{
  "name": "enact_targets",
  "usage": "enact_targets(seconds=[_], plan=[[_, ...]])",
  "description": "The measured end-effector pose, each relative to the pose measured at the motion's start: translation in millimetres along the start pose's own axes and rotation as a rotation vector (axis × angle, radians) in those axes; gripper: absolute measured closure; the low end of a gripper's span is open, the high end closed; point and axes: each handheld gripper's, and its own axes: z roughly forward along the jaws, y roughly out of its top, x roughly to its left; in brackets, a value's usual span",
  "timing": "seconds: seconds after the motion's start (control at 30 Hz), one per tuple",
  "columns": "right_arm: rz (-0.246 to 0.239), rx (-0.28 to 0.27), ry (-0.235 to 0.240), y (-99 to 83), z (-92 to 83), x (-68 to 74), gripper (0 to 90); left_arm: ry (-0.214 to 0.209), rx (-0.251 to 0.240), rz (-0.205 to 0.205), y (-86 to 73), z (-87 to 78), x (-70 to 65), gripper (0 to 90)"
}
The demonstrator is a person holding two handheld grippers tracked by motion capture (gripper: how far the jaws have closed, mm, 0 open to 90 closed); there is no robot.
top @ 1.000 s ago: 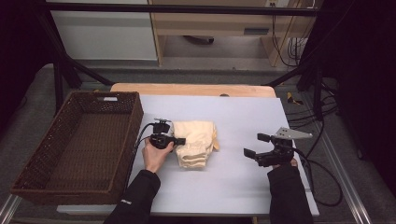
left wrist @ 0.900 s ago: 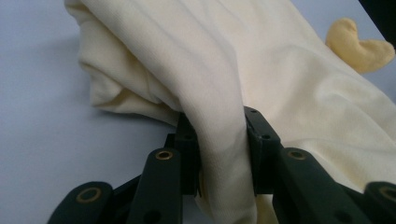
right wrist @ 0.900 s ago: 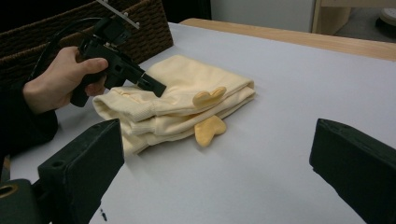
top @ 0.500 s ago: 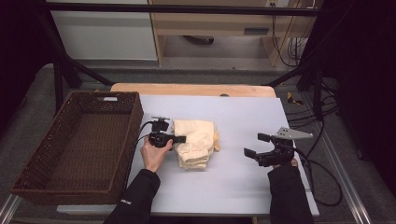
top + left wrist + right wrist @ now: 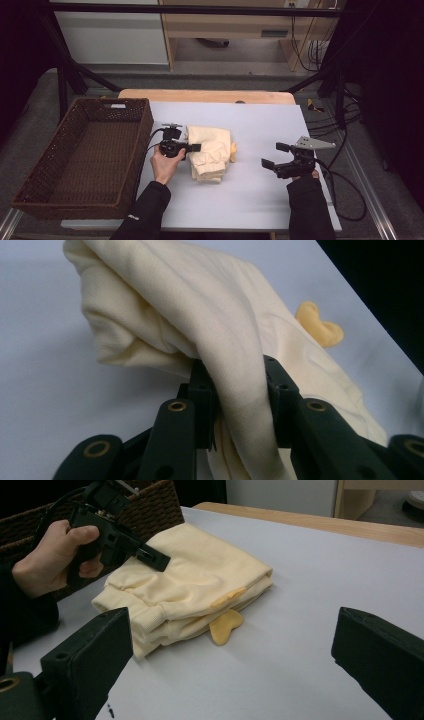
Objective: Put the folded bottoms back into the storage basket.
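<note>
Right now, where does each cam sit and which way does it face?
High view: above the person's side, looking forward and down on the table; both forearms, left tongs, right tongs, wicker basket.
Left gripper view: on the left tongs, looking along jaws clamped on the cream garment.
Right gripper view: on the right tongs, jaws apart, facing garment and the left hand.
All share the garment.

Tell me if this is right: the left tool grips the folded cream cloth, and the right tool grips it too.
Not quite. The left tool grips the cloth, but the right tool is open and apart from it, as the high view shows.
</note>
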Motion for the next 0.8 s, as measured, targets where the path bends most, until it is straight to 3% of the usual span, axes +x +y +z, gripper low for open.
enact_targets(seconds=[0.8], plan=[[0.0, -0.004, 0.002, 0.2, -0.6, 0.0, 3.3, -0.057, -0.025, 0.048, 11.2, -11.4, -23.2, 70.9]])
